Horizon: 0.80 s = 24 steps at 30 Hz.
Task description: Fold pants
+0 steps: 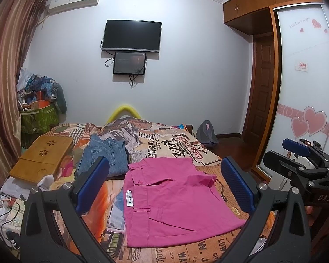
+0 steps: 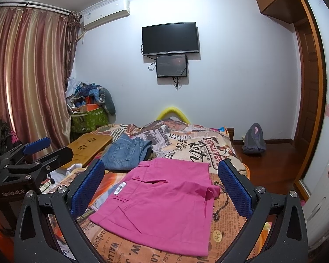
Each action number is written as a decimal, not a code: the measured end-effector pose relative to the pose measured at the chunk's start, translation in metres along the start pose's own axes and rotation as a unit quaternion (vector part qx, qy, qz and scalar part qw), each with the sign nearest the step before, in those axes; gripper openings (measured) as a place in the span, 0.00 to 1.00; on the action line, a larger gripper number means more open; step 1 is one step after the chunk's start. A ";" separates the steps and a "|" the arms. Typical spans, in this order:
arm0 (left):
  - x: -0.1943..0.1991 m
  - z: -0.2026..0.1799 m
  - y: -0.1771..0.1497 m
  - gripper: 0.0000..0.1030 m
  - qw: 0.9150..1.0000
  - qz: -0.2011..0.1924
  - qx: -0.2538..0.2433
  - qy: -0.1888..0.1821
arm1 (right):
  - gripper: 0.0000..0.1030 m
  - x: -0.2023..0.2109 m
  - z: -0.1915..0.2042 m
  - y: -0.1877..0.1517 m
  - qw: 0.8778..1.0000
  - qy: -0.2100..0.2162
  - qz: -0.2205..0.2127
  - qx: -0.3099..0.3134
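Observation:
Pink pants (image 1: 171,201) lie folded into a flat rectangle on the patterned bedspread (image 1: 177,144), waistband with a white label to the left. They also show in the right wrist view (image 2: 162,199). My left gripper (image 1: 164,184) is open and empty, held above the pants with its blue pads wide apart. My right gripper (image 2: 162,188) is open and empty too, above the same pants. The right gripper shows at the right edge of the left wrist view (image 1: 300,153). The left gripper shows at the left edge of the right wrist view (image 2: 39,151).
Folded blue jeans (image 1: 105,155) lie behind the pink pants. A wooden lap tray (image 1: 41,157) sits at the bed's left side, with cables and papers (image 1: 4,210) in front of it. A grey bag (image 1: 206,133) stands on the floor at right.

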<state>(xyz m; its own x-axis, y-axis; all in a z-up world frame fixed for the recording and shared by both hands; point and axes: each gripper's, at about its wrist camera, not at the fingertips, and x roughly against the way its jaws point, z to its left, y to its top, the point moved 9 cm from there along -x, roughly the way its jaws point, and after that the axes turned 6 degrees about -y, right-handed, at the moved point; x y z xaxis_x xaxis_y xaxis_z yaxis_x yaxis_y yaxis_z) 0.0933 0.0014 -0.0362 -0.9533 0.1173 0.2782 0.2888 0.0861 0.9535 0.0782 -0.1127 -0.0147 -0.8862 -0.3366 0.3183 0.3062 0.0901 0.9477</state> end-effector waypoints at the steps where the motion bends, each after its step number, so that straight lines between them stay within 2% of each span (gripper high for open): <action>1: -0.001 0.000 0.000 1.00 1.000 0.001 0.000 0.000 | 1.00 0.000 0.000 0.000 1.000 0.000 0.000 0.000; 5: -0.003 0.000 -0.001 1.00 1.000 0.002 -0.006 0.003 | 1.00 -0.002 0.000 0.000 1.000 -0.001 0.000 -0.001; 10: -0.014 0.001 -0.004 1.00 1.000 0.008 -0.016 0.005 | 1.00 -0.012 -0.006 -0.003 1.000 -0.024 0.001 0.005; 18: -0.067 0.022 0.000 1.00 0.998 0.046 -0.028 0.017 | 1.00 -0.057 -0.041 -0.024 0.997 -0.056 0.054 0.012; 21: -0.093 0.033 0.003 1.00 0.997 0.053 -0.046 0.035 | 1.00 -0.074 -0.063 -0.030 0.995 -0.071 0.075 0.010; 24: -0.120 0.052 0.004 1.00 0.996 0.061 -0.040 0.055 | 1.00 -0.083 -0.080 -0.032 0.993 -0.083 0.085 0.007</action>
<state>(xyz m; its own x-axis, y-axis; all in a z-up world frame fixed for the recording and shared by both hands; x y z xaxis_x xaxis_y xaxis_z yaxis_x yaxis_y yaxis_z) 0.2135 0.0388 -0.0718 -0.9167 0.0118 0.3994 0.3994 -0.0011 0.9168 0.1702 -0.1627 -0.0734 -0.8675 -0.1559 0.4723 0.4529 0.1450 0.8797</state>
